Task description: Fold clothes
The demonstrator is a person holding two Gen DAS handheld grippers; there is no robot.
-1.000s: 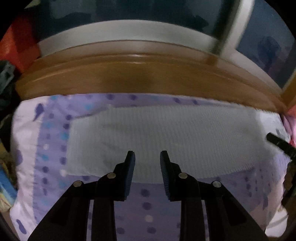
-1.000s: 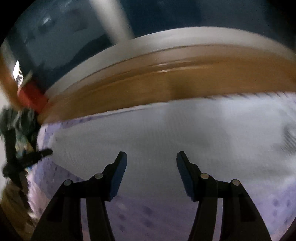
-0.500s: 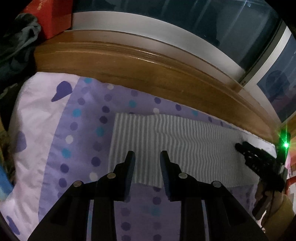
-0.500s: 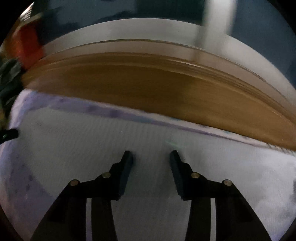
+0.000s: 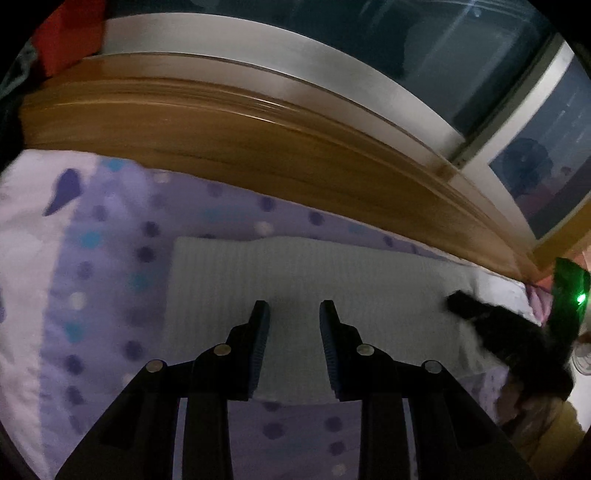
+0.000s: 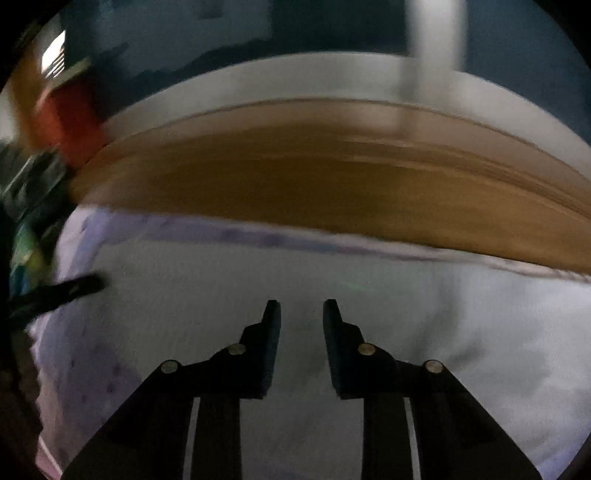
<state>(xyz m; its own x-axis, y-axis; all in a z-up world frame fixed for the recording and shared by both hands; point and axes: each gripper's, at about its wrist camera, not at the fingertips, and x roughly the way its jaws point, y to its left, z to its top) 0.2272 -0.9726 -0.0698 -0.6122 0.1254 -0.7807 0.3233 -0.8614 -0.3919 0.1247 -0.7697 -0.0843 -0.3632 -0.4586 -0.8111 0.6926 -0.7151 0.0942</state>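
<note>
Lying flat on a bed, a pale ribbed cloth [image 5: 332, 280] is spread lengthwise over a purple dotted sheet [image 5: 110, 266], its long far edge running near a wooden board [image 5: 221, 125] that borders the bed below a dark window [image 5: 424, 40]. At the far left of the left wrist view a red box [image 5: 66, 33] sits on the board's end. The left gripper [image 5: 294, 314] hangs over the cloth's near edge, left of the cloth's middle, with its fingers [image 5: 258, 332] spread part way and nothing between them; whether the tips touch the fabric cannot be told. Farther right in that view the right gripper [image 5: 465, 306] reaches in over the cloth's right end as a dark, blurred shape, with a green light [image 5: 581, 298] glowing behind it. In the right wrist view, which is blurred, the left gripper's tip [image 6: 74, 288] shows at the left edge over the sheet [image 6: 74, 350]. The right gripper [image 6: 301, 314] points down at the cloth [image 6: 424, 314], its fingers [image 6: 271, 332] closing with a narrow gap left between them; no fabric is seen pinched in that gap. The board [image 6: 314, 177] curves across above.
</note>
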